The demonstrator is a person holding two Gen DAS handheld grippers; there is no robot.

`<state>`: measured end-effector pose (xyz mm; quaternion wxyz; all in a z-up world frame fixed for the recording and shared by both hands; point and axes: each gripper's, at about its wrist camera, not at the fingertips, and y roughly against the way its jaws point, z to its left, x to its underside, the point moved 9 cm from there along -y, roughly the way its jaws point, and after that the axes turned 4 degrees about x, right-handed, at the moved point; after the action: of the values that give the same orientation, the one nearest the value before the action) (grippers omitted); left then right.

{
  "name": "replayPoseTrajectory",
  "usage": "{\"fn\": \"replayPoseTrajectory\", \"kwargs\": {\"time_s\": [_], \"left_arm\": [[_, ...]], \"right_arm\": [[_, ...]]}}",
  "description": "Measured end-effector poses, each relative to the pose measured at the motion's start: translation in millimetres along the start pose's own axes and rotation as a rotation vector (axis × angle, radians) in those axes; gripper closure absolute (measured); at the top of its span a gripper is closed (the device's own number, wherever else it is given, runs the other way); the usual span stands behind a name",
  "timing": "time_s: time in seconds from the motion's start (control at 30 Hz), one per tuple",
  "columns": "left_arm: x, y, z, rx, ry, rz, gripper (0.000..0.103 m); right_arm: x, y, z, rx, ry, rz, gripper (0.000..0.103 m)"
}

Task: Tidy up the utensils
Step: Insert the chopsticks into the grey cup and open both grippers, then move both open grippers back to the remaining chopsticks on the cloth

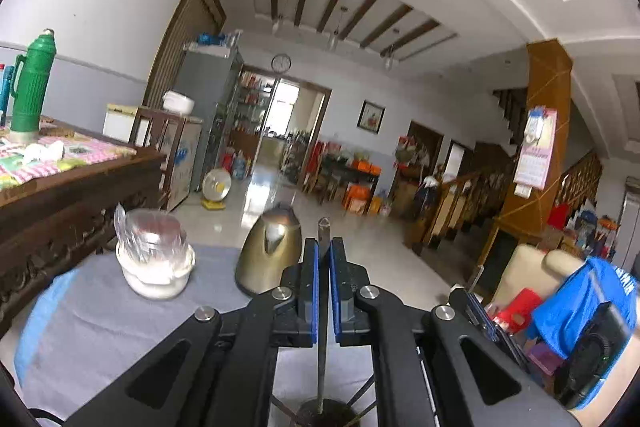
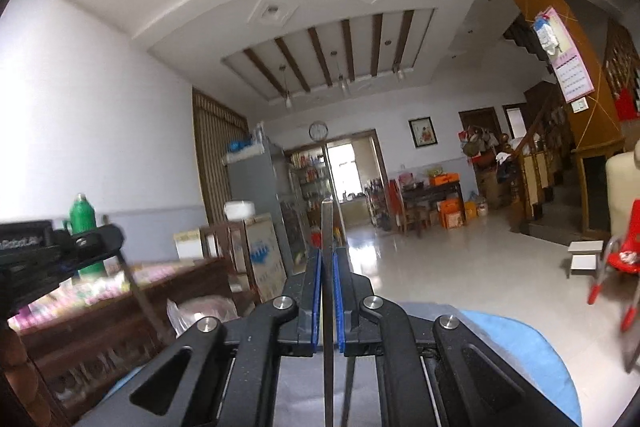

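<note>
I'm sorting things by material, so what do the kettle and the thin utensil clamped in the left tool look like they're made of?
The kettle looks like polished metal, brassy gold, with bright window reflections on its body. The utensil in the left tool looks like dull grey metal, probably steel: a thin, flat, stiff strip.

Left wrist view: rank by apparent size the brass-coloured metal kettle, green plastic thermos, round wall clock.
1. Brass-coloured metal kettle
2. Green plastic thermos, though the kettle's nearness to the camera makes this order unsure
3. Round wall clock, far smallest
</note>
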<state>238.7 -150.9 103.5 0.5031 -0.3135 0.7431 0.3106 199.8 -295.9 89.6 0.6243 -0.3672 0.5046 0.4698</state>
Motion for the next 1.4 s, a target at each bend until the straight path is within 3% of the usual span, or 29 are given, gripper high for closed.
{"fn": "replayPoseTrajectory", "kwargs": {"time_s": [0.27,0.33,0.4,0.47,0.53,0.63,0.77,0.87,1.03,1.17,1.4], "left_arm": [[51,-23,-1,0.016,-0.004,0.151,0.097],[52,-16,-5,0.009,-0.031,0.156,0.09],[53,-7,-9,0.009,-0.053,0.156,0.061],[50,7,-13,0.007,-0.067,0.141,0.051],[48,20,-16,0.009,-0.084,0.134,0.051],[48,39,-17,0.002,-0.125,0.138,0.04],[64,60,-12,-0.03,-0.164,0.192,0.034],[89,70,-2,-0.062,-0.173,0.27,0.034],[146,82,22,-0.132,-0.17,0.442,0.033],[189,92,44,-0.201,-0.148,0.574,0.033],[209,102,63,-0.268,-0.118,0.661,0.033]], "right_arm": [[38,-5,-20,-0.055,-0.064,0.171,0.096],[46,-2,-30,-0.081,-0.109,0.226,0.095],[52,3,-39,-0.102,-0.154,0.261,0.093],[59,4,-47,-0.128,-0.21,0.313,0.092],[62,13,-54,-0.152,-0.268,0.326,0.09],[63,26,-66,-0.186,-0.337,0.325,0.09],[66,52,-78,-0.236,-0.403,0.32,0.074],[70,71,-83,-0.26,-0.388,0.331,0.073],[90,92,-85,-0.225,-0.267,0.387,0.073],[129,106,-78,-0.252,-0.266,0.507,0.073],[190,122,-44,-0.309,-0.249,0.7,0.073]]}}
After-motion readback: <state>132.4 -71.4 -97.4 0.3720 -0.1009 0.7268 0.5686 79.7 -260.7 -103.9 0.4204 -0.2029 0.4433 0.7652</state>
